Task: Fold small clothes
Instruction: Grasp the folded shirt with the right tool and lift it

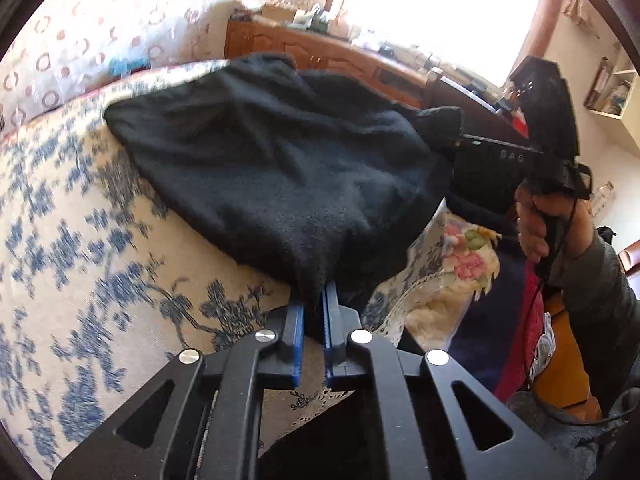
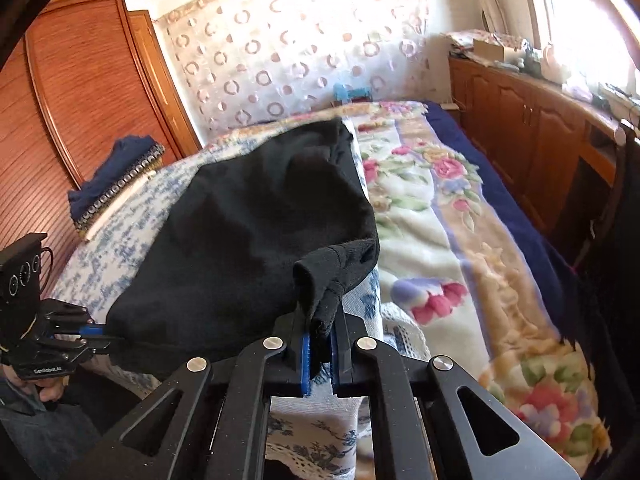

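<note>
A home bedroom: a bed spread with a blue-and-white floral cloth [image 1: 80, 240] and a plush cream blanket with pink roses [image 2: 440, 216]. At the far left stands a tall reddish wooden wardrobe [image 2: 80, 92]; on the right, under a bright window [image 1: 440, 8], a low wooden cabinet [image 2: 532, 120] holds what seems to be household clutter.

both tongs are clamped on black cloth, angled downward. the left tongs [image 1: 314, 300] pinch a near corner between blue pads; the right tongs [image 2: 322, 330] nip a bunched edge. a hand [image 1: 536, 228] with grey sleeve grips the right handle.
</note>
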`<state>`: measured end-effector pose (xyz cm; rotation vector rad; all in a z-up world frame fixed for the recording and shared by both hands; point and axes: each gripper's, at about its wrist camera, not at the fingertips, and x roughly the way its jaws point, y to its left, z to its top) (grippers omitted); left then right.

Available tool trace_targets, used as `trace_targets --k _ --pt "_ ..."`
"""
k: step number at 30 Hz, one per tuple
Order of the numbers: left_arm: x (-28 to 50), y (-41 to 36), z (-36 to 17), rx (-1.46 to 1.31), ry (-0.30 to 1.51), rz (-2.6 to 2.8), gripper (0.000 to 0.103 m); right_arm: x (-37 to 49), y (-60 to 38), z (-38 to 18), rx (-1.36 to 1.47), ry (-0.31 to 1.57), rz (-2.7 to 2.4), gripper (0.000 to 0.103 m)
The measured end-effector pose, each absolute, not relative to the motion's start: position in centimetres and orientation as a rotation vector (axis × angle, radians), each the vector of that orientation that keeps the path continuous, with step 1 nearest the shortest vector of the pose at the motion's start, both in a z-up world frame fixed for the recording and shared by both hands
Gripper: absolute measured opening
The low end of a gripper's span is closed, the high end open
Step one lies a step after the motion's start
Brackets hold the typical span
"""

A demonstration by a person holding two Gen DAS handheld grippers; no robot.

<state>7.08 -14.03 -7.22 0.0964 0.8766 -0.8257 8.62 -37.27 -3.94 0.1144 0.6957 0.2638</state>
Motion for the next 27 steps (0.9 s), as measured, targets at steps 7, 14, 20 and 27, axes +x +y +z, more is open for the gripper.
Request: trace_targets --k 7,14,20,27 --pt "6.9 -8.8 0.1 -0.020 0.715 -0.824 0.007 5.7 -36.3 -1.0 0.105 0.622 0.329 0.006" --pt "7.1 -5.7 3.0 -0.070 0.649 -0.800 0.007 2.4 -34.8 2.4 0.100 0.528 0.433 0.006" --pt "13.2 -5.8 2.2 -0.091 0.698 -0.733 0.007 7.5 -34.8 2.4 0.112 0.526 0.428 0.006" --pt "20.3 -6.8 -0.1 -0.054 0.744 -0.646 0.014 17.0 -33.9 0.4 0.108 0.592 0.358 0.006"
